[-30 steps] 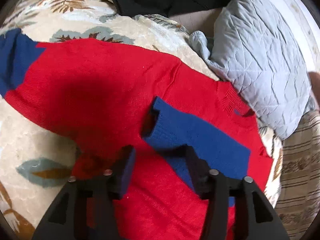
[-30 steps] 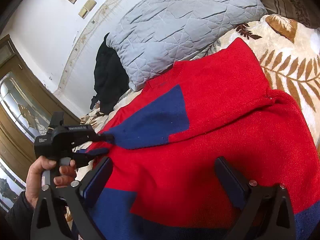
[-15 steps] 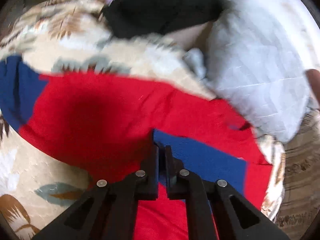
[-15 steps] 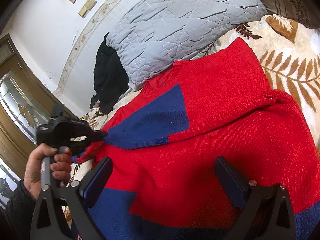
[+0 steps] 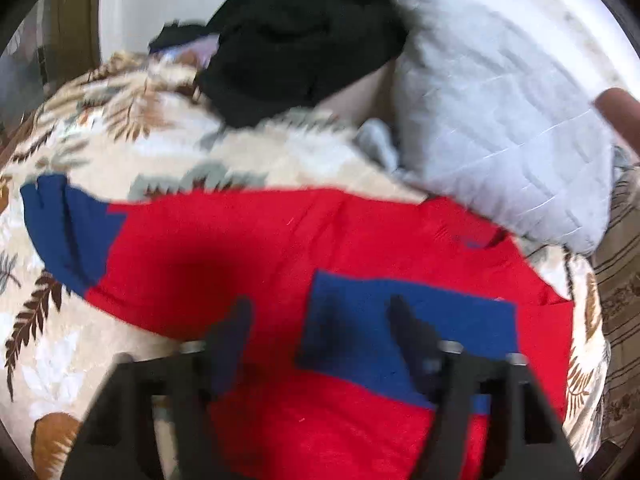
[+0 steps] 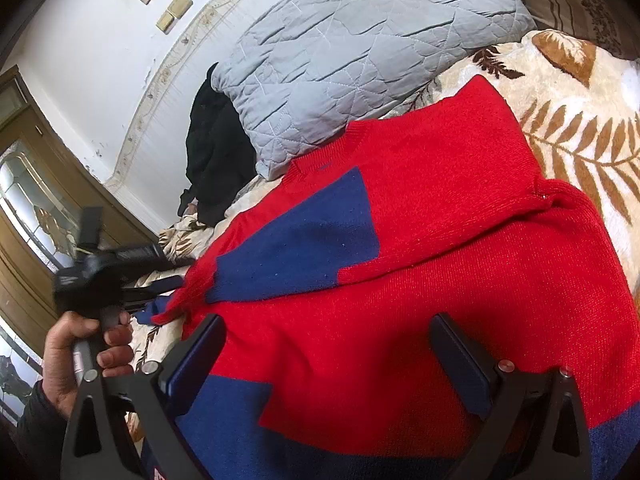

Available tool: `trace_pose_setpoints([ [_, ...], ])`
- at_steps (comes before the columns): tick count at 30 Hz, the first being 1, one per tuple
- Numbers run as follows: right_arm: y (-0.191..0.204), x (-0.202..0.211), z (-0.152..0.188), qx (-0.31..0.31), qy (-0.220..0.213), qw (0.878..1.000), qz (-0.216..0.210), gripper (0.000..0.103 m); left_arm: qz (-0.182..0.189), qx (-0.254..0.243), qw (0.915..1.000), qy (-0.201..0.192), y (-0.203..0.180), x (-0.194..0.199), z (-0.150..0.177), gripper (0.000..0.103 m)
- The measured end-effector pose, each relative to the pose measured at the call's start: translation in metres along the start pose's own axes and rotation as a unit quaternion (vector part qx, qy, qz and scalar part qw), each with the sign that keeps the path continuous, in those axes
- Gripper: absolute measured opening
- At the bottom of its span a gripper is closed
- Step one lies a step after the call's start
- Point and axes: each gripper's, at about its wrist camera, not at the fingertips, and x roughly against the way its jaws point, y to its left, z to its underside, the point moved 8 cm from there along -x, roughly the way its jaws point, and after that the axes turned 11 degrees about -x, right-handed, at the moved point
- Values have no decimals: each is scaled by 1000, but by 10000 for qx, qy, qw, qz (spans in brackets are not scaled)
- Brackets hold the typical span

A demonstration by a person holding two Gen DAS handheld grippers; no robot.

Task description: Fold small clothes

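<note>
Both tongs, left and right, agape over red-and-blue sweater.

We see the red and blue knitted sweater lying flat on the cream leaf-patterned plush blanket, one sleeve folded across its chest. Behind its collar rests the grey quilted pillow, and to the left of the pillow sits the heap of black clothing, against the white wall. Our left gripper hangs over the folded sleeve, our right gripper over the lower body, both spread wide apart.
</note>
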Motion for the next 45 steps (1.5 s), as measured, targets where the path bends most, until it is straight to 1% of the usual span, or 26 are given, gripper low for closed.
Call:
trace_pose_setpoints([
  [2,0,0,0,-9,21,10000,20,103,103,-245,9995,155,-14,-13,3,74],
  [3,1,1,0,-7,61,10000,52,103,126,-368,9984,408,-17,-25,10,74],
  [4,3,3,-1,-21,148,9998,97,103,-124,-541,9945,884,-15,-46,22,73],
  [5,3,6,-2,-67,212,9997,110,103,-259,-604,9918,1095,-12,-54,29,70],
  [7,5,15,-13,-283,260,9993,-6,103,-384,-837,9922,841,-13,-55,29,70],
  [10,11,32,-59,-359,-103,9992,-142,103,-425,-878,9919,814,-14,-55,29,71],
  [11,10,31,-80,-431,-175,9988,-160,103,-419,-864,9921,811,-14,-55,29,71],
  [13,-2,13,-112,-723,-8,9972,-171,103,-398,-857,9919,851,-15,-56,27,71],
  [14,-18,-3,-127,-911,89,9958,18,103,-352,-837,9919,883,-15,-56,26,71],
  [16,-64,-31,-139,-1359,384,9867,811,101,153,-628,9942,865,-10,-45,20,71],
  [18,-67,-25,-145,-1619,209,9842,685,100,407,-375,9975,436,12,-21,11,71],
  [21,-15,6,-124,-805,-134,9962,306,100,309,27,9995,-85,69,11,-2,71],
  [22,-4,11,-111,-570,-124,9980,250,100,180,425,9987,-222,108,21,-5,72],
  [23,9,15,-90,-269,-81,9993,235,100,90,692,9973,-247,130,25,-5,72],
  [25,18,14,-54,82,75,9994,318,100,-235,1696,9848,-280,208,30,-2,72],
  [27,21,5,-22,415,261,9979,432,100,-479,2270,9727,-93,264,24,3,72],
  [29,15,-7,2,651,362,9949,683,100,-592,2659,9621,110,298,15,11,72],
  [30,12,-12,7,657,428,9942,732,100,-725,2892,9540,320,317,6,18,72],
  [32,11,-12,3,623,322,9952,686,100,-694,3098,9472,447,324,3,23,71],
  [35,7,-13,6,524,350,9963,592,101,-376,3004,9526,300,307,8,13,72],
  [36,8,-14,7,528,349,9963,581,101,-456,2867,9563,348,301,8,8,72],
  [38,8,-14,8,554,348,9961,588,101,-686,2734,9577,580,296,1,0,72],
  [41,8,-13,7,518,331,9968,514,101,-1061,2862,9498,687,310,-4,3,71],
  [42,8,-12,7,482,323,9972,463,101,-1067,2935,9472,727,315,-9,5,70],
  [44,7,-8,7,442,309,9978,396,101,-782,2967,9480,845,317,-21,9,32],
  [45,6,-8,7,432,306,9979,377,101,-725,3088,9449,809,321,-20,12,29],
])
